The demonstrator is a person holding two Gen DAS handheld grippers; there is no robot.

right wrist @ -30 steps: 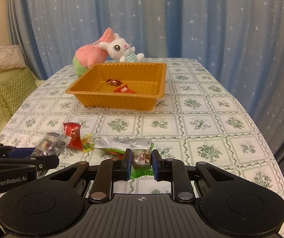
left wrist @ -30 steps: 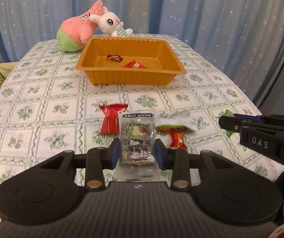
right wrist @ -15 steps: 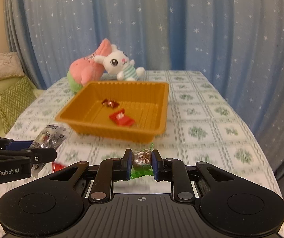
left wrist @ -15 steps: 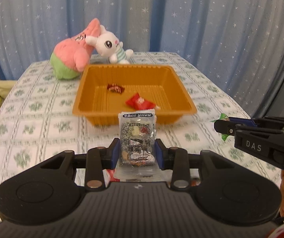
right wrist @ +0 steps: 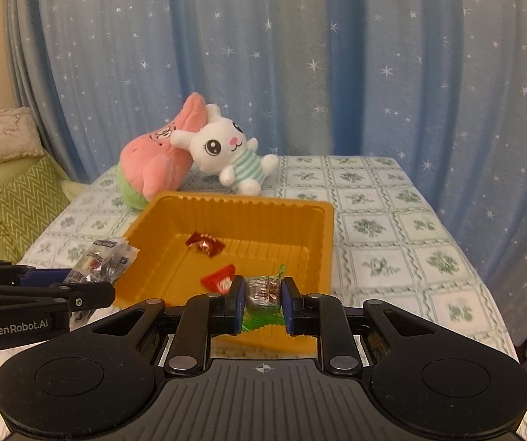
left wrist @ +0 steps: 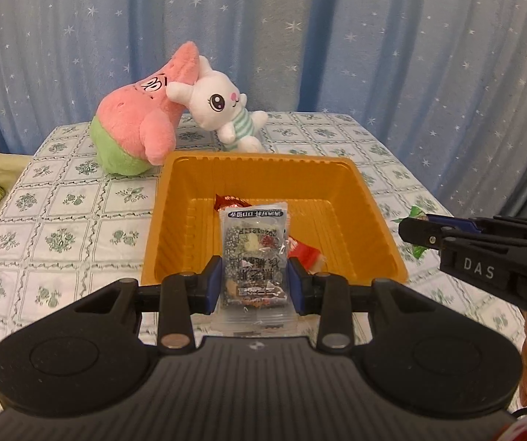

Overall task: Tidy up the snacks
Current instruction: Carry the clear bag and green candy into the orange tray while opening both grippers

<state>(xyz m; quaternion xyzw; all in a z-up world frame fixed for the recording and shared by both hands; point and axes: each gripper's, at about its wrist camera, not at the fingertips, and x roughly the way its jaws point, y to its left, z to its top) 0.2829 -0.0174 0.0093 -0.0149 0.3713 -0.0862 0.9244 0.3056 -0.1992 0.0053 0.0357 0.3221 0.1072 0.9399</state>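
Both hand-held grippers are grasping snacks: the left hand-held gripper (left wrist: 255, 283) is clenching an upright nut packet (left wrist: 254, 253), the right hand-held gripper (right wrist: 262, 299) a green-wrapped candy (right wrist: 262, 291), with the orange tray (left wrist: 359, 183) lying directly ahead and below.

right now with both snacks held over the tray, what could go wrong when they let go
The left gripper pinches the clear nut packet low down, near the front wall of the orange tray; released here, it may tip outside. The right gripper holds the green-wrapped candy just above the near rim, so it could catch there. Both grippers sit close together, so opening the jaws together might make them bump.
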